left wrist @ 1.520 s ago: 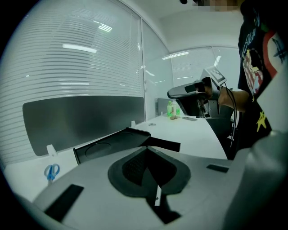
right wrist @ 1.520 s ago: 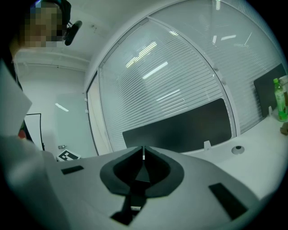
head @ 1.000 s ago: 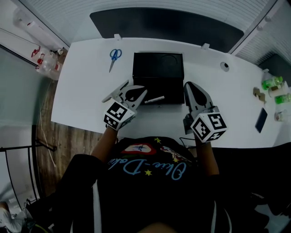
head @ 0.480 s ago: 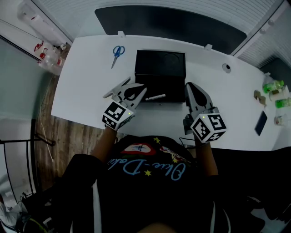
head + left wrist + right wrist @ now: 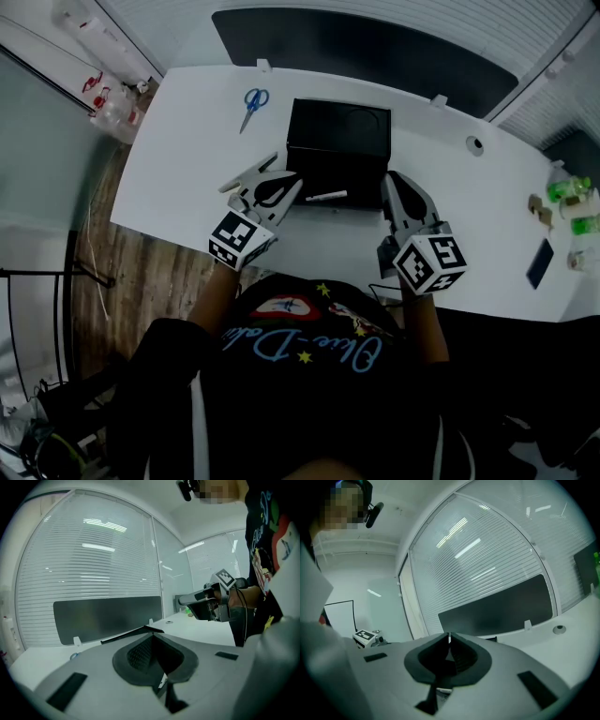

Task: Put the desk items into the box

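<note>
A white surface (image 5: 187, 178) fills the middle of the head view; along its far edge stands a long dark panel (image 5: 356, 47), with white slatted blinds behind it and glass walls showing in both gripper views; a wood floor (image 5: 141, 272) lies off the surface's left end. A black box (image 5: 339, 131) sits on the surface toward the far edge, straight ahead of the person. A white pen (image 5: 326, 197) lies across the near, dark part of the box; whether that part is the inside or a folded-down lid I cannot tell. Blue-handled scissors (image 5: 253, 101) lie on the bare surface left of the box, well apart from both grippers. A small round fitting (image 5: 475, 145) is set into the surface to the right; at the far right end stand green bottles (image 5: 568, 189) and a dark flat phone (image 5: 541, 262).

The left hand-held gripper (image 5: 292, 185) points at the near left corner of the box, its tip just beside the pen's left end; its jaws are pressed together with nothing between them. The right hand-held gripper (image 5: 389, 178) is at the near right corner of the box; its jaws meet at the tip but for a hairline slit and pinch nothing.
</note>
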Motion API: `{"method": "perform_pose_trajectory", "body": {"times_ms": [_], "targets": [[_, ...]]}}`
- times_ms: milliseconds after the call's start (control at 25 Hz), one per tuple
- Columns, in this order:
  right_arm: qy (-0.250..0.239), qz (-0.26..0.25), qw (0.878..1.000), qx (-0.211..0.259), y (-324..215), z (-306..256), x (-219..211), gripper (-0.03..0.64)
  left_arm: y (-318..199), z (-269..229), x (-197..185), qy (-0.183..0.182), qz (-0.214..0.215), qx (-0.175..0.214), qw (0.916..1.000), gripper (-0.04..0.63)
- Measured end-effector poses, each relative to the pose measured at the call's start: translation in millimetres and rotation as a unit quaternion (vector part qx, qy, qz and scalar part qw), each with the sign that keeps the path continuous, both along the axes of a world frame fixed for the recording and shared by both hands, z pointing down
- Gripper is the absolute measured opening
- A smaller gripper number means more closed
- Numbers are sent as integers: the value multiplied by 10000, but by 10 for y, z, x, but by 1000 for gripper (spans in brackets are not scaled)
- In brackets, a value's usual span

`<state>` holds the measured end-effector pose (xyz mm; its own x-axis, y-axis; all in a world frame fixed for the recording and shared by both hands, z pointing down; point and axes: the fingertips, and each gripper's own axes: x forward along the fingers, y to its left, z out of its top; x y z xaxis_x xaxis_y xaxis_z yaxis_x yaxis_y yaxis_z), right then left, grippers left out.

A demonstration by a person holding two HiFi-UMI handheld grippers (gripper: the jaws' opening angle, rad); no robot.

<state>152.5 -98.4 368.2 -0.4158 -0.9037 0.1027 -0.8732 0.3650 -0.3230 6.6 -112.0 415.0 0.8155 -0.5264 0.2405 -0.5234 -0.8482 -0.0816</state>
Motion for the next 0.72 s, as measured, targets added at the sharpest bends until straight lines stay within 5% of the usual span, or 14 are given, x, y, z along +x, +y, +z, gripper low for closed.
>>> {"method": "perform_pose_trajectory", "body": {"times_ms": [720], "targets": [[-75, -399, 9992, -44, 56, 31, -299, 21, 194, -64, -356, 260, -540, 13, 9982, 9]]}}
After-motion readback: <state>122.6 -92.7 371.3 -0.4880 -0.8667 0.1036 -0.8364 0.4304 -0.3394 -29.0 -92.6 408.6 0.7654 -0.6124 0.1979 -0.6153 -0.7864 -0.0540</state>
